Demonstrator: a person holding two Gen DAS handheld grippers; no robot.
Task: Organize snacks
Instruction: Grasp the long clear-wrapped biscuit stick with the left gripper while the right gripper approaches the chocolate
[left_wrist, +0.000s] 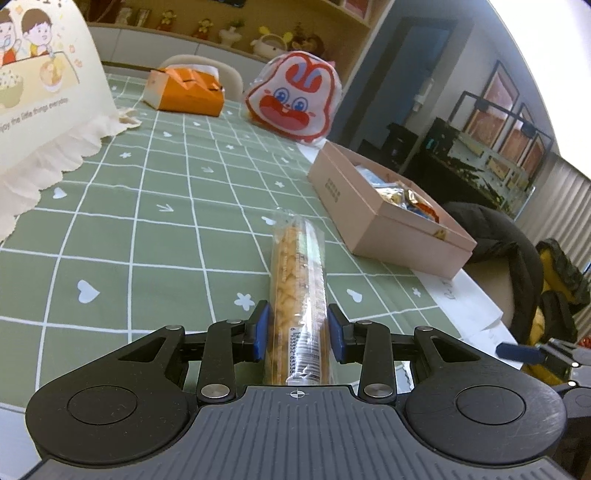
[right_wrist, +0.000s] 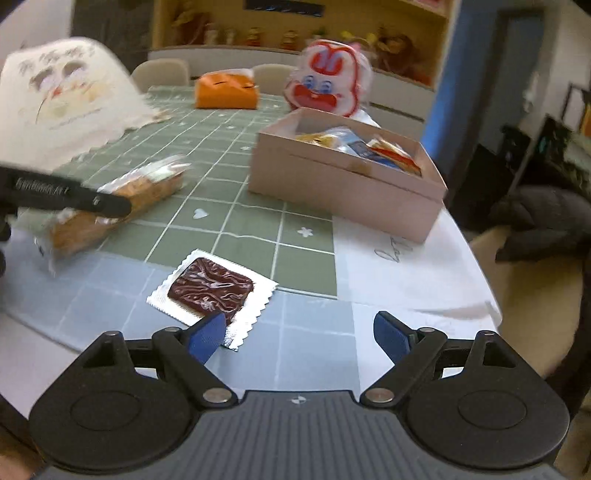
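Observation:
My left gripper (left_wrist: 298, 330) is shut on a long clear packet of yellow crackers (left_wrist: 297, 291), held above the green checked tablecloth; the packet also shows in the right wrist view (right_wrist: 118, 201), blurred, with the left gripper's finger (right_wrist: 66, 195) across it. A pink open box (left_wrist: 384, 218) with several wrapped snacks lies to the right of the packet; it also shows in the right wrist view (right_wrist: 347, 177). My right gripper (right_wrist: 300, 332) is open and empty, just right of a brown snack in a silver wrapper (right_wrist: 212, 288) lying flat on the table.
A red-and-white rabbit-face bag (left_wrist: 295, 101) and an orange packet (left_wrist: 186, 92) stand at the far end of the table. A cream cartoon-print cloth cover (left_wrist: 40, 92) rises at the left. A white paper (right_wrist: 410, 262) lies under the box near the table's right edge. A chair with a dark coat (left_wrist: 506, 251) stands to the right.

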